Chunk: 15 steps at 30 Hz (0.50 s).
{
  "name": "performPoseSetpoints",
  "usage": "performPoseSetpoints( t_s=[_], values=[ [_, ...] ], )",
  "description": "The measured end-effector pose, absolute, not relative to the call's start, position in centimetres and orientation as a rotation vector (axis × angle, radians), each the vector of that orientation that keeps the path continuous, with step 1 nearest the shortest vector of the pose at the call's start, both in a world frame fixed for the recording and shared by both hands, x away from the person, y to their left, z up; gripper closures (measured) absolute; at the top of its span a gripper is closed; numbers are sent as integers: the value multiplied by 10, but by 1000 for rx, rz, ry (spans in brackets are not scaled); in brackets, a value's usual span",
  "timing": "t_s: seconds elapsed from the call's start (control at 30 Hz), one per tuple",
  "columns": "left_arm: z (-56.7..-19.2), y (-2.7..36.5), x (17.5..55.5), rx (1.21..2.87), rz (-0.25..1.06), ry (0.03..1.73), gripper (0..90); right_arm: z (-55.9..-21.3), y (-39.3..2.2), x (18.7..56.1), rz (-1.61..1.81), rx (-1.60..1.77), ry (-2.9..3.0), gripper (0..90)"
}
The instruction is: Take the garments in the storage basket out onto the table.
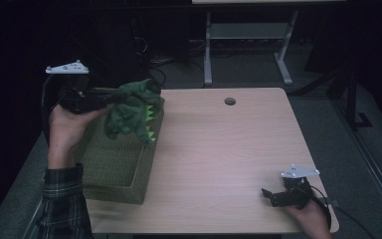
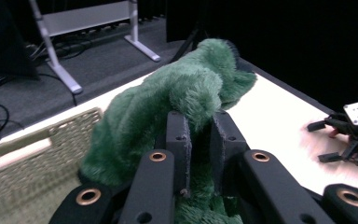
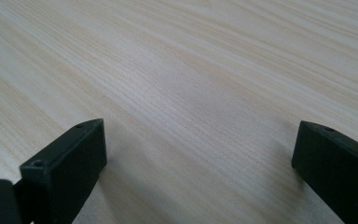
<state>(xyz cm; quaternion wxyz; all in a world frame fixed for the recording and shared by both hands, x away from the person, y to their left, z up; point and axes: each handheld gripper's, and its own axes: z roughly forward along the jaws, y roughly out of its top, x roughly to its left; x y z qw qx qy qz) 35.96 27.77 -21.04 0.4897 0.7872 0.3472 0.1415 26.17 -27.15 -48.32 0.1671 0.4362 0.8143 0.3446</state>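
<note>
- The left tongs point(image 1: 110, 97) are clenched on a green plush dinosaur point(image 1: 133, 110), lifted above the far end of a woven green basket point(image 1: 114, 167).
- In the left gripper view the two black jaws stand close together with a fold of the plush toy point(image 2: 177, 100) pinched between them; the fur bulges over and around the jaw tips.
- The toy hangs from the grip, its bright green spikes facing the middle of the surface point(image 1: 229, 149), its lower part at or just over the basket's rim; whether it touches the rim cannot be told.
- The basket point(image 2: 32, 154) sits at the left edge of the light wooden surface, partly over that edge.
- The person's left hand point(image 1: 67, 124) holds the tool, with a plaid sleeve point(image 1: 64, 199) below it.
- The right tongs point(image 1: 271, 196) rest low at the near right corner of the surface, well apart from the basket.
- In the right gripper view its jaws are spread wide with bare wood grain point(image 3: 191, 93) between them, grasping nothing.
- A round hole point(image 1: 230, 101) lies near the far edge.
</note>
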Motion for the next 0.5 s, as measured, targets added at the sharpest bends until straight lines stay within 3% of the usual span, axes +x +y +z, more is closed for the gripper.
performPoseSetpoints(
  t_s=[0.5],
  values=[
    [-217, 219, 367, 1968, 294, 755, 789, -483, -271, 262, 982, 1242, 2317, 25]
  ],
)
